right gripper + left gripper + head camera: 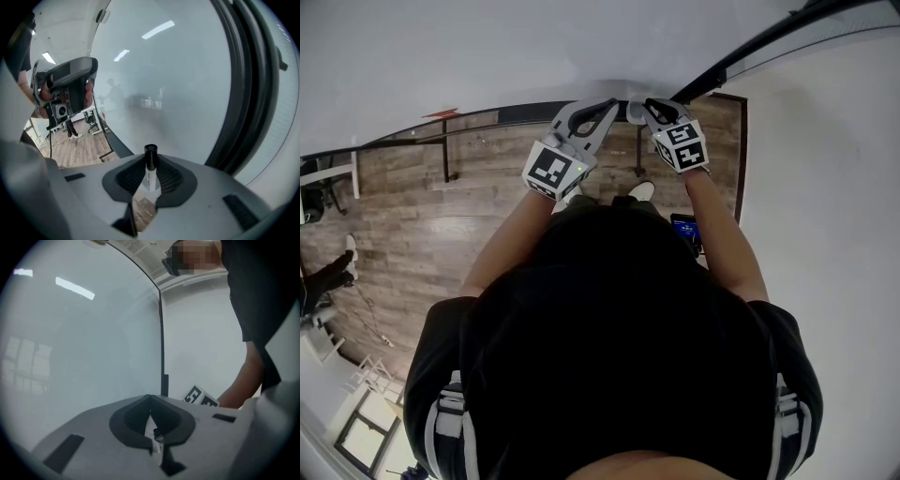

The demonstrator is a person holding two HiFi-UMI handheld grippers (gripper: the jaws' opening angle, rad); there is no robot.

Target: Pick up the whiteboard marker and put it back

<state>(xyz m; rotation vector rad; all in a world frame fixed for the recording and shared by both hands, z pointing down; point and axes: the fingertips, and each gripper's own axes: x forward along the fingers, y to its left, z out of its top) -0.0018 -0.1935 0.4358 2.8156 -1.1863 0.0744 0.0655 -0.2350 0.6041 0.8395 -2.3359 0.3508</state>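
Pickup done: my R tool [150,160] grips the marker [149,177], cap fwd, near whiteboard [178,84]. L tool [150,398] closed, empty. Putting back still to do, I reckon.

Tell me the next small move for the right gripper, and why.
Probably ease the right gripper down toward the dark ledge under the whiteboard: its jaws clamp the whiteboard marker, cap outward, close to the board, and the marker is not yet set down.

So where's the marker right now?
Right gripper view, centre: the marker stands clamped in the right gripper jaws, black cap outward, close in front of the whiteboard, with its dark frame to the right.
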